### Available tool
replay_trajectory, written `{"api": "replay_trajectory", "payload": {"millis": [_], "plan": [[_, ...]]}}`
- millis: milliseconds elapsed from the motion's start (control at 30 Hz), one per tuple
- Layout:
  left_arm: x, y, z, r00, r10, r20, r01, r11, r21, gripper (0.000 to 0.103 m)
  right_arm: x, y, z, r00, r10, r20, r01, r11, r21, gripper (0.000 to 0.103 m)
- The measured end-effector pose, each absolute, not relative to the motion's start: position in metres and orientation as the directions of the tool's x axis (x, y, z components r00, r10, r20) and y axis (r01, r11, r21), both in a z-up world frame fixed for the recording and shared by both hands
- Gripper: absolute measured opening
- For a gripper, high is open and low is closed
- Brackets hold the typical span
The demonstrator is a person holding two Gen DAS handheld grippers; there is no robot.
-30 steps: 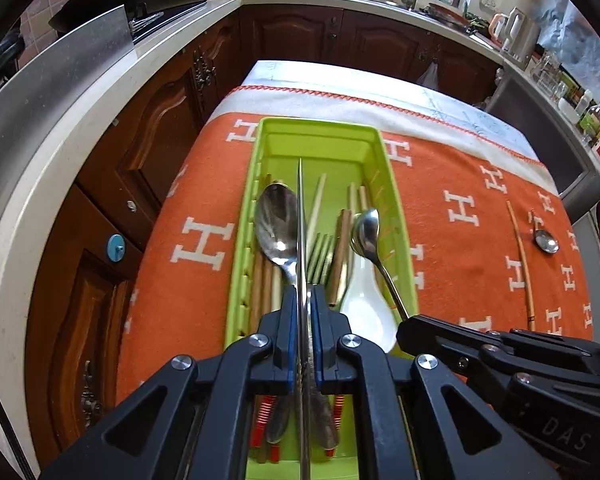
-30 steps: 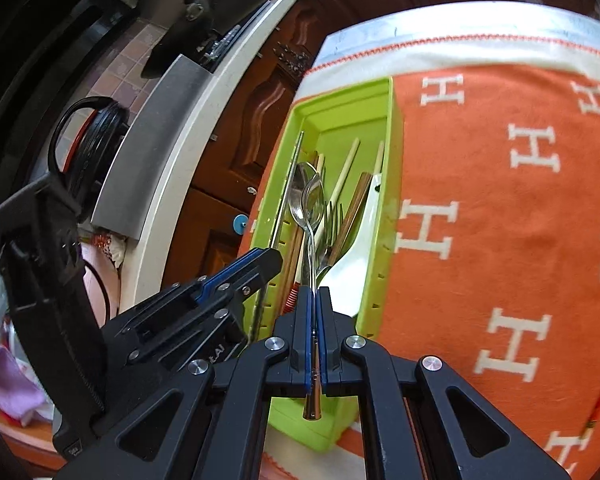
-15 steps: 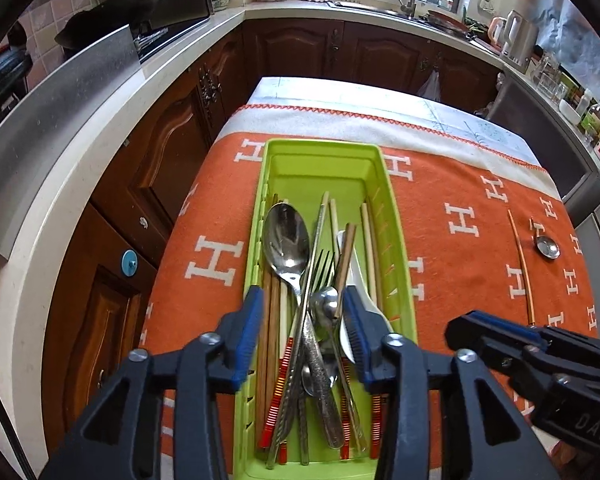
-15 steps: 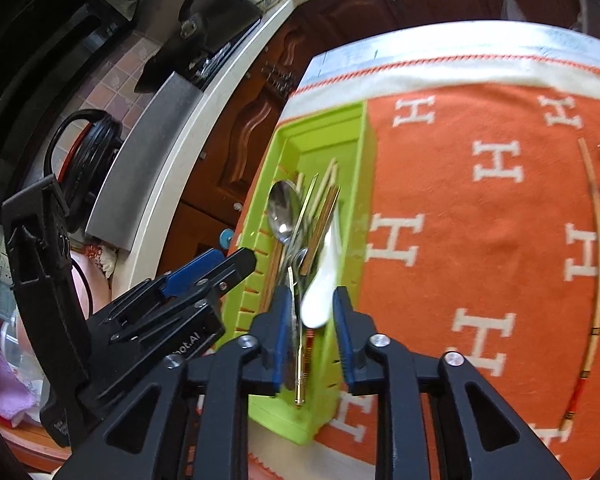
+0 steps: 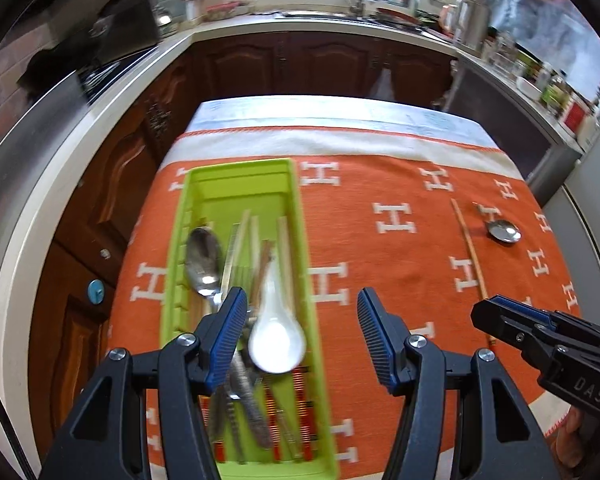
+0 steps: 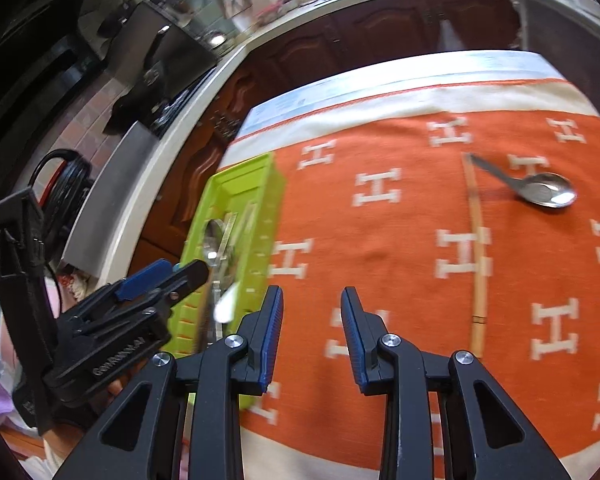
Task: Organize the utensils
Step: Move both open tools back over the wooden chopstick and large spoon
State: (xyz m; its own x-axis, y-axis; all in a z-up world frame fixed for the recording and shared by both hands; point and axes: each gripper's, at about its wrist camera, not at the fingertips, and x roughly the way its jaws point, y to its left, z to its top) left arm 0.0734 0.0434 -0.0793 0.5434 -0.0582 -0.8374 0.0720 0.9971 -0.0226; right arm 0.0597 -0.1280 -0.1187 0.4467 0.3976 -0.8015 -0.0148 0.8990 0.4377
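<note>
On the desk, an orange cloth [image 5: 380, 240] with white H marks carries a green tray [image 5: 236, 184] set lengthwise near its left edge, so utensils can lie along it handle to tip. The tray already holds a mixed bundle: a steel spoon [image 5: 202, 258], a white spoon [image 5: 278, 340], a fork, and several chopsticks whose red-striped ends point toward the near end. All lie roughly parallel, which suits the narrow tray, though the sorts overlap rather than sit apart.

The left gripper [image 5: 300, 334] hangs above the near part of the tray, partly over its right wall, its fingers spread and opening, with nothing pinched between them; the white spoon below lies in the tray, clear of the pads. The right gripper [image 6: 310, 332] sits over bare cloth just right of the tray, its fingers also parting and empty, pointed toward the far right of the cloth.

That heading makes sense: two pieces lie out there, well apart from the tray. A lone chopstick [image 6: 476, 248] runs front to back, and a small steel spoon [image 6: 546, 188] lies just beyond it, its handle reaching almost to the chopstick's far tip. These look like the last strays, so the job seems nearly done. The flat, thin chopstick will likely need a low, careful pinch against the cloth.
</note>
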Motion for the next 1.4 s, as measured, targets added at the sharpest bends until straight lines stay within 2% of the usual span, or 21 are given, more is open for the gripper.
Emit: {"api": "replay_trajectory", "payload": {"millis": [333, 567, 733, 867, 1000, 1233, 1400], "plan": [[0.076, -0.022, -0.09, 0.504, -0.133, -0.853, 0.201, 0.979, -0.034, 0.059, 0.029, -0.2, -0.133, 0.462, 0.285, -0.84, 0.125, 0.916, 0.38, 0.03], [0.077, -0.061, -0.102, 0.453, -0.174, -0.874, 0.268, 0.962, -0.053, 0.061, 0.014, -0.222, -0.133, 0.491, 0.185, -0.851, 0.12, 0.954, 0.276, 0.03], [0.076, -0.08, -0.108, 0.436, -0.185, -0.881, 0.302, 0.952, -0.051, 0.062, 0.007, -0.236, -0.138, 0.483, 0.174, -0.858, 0.147, 0.95, 0.276, 0.03], [0.076, -0.09, -0.112, 0.427, -0.189, -0.884, 0.308, 0.95, -0.054, 0.067, 0.004, -0.242, -0.144, 0.484, 0.162, -0.86, 0.171, 0.946, 0.275, 0.03], [0.079, -0.094, -0.116, 0.412, -0.207, -0.887, 0.302, 0.95, -0.081, 0.071, 0.0, -0.25, -0.151, 0.481, 0.157, -0.863, 0.194, 0.94, 0.279, 0.03], [0.09, -0.107, -0.134, 0.39, -0.252, -0.886, 0.288, 0.947, -0.143, 0.071, -0.006, -0.265, -0.164, 0.485, 0.151, -0.862, 0.237, 0.926, 0.295, 0.032], [0.1, -0.132, -0.154, 0.411, -0.187, -0.892, 0.287, 0.955, -0.068, 0.071, -0.009, -0.27, -0.173, 0.477, 0.149, -0.866, 0.253, 0.921, 0.298, 0.032]]}}
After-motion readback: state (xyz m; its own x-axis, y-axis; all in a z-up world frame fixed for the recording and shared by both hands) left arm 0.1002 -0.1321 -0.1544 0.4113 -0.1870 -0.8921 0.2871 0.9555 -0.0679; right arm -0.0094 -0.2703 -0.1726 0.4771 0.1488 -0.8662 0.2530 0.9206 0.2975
